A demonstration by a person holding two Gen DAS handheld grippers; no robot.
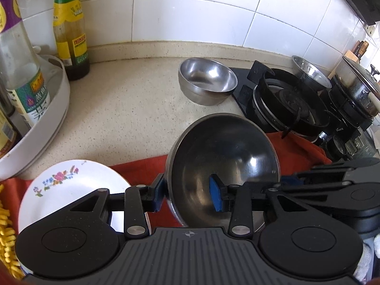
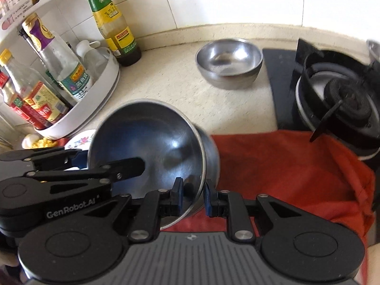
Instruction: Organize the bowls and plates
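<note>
Steel bowl tilted over red cloth, both jaws clamping its rim

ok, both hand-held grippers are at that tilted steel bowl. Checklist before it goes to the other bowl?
1. Right hand-held gripper clamped on the held bowl: ok, pads on both sides of the rim.
2. Left hand-held gripper grip: cannot tell. One finger is outside the wall and one inside, but inner pad contact is unclear.
3. Held bowl level: not ok, steeply tilted.
4. Back bowl upright and empty: ok.
5. Counter between the two bowls free: ok.
6. Clearance to the floral plate by the left gripper: cannot tell.
</note>
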